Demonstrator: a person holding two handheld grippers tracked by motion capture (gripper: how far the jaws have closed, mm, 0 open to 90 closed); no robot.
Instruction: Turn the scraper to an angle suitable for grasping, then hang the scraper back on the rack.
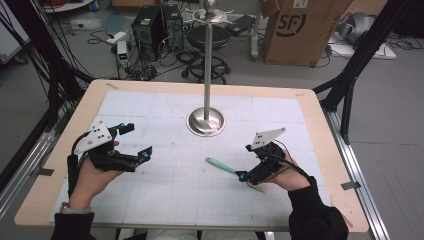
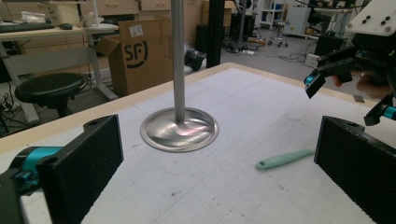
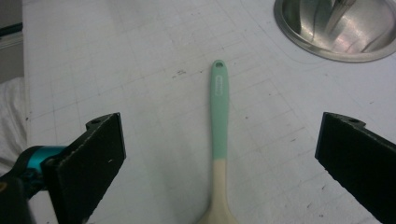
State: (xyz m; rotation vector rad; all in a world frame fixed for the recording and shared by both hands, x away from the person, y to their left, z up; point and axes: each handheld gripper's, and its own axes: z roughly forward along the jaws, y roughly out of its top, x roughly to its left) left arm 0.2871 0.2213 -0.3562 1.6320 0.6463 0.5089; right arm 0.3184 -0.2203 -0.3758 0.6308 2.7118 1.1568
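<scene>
A spoon with a mint-green handle (image 1: 220,165) lies flat on the white grid mat (image 1: 165,195), right of centre, its handle end pointing toward the steel stand. In the right gripper view the spoon (image 3: 218,107) runs up the middle, cream-coloured near the bowl, which is cut off at the bottom. My right gripper (image 1: 245,161) hovers over the bowl end, open, with the spoon (image 2: 285,158) between its wide jaws and untouched. My left gripper (image 1: 136,141) is at the mat's left, open and empty, facing the stand.
A steel stand with a round dished base (image 1: 206,121) and a tall pole (image 1: 207,60) rises at the mat's middle back. The wooden table edge (image 1: 320,130) borders the mat. Behind the table are a stool (image 1: 209,37) and a cardboard box (image 1: 300,30).
</scene>
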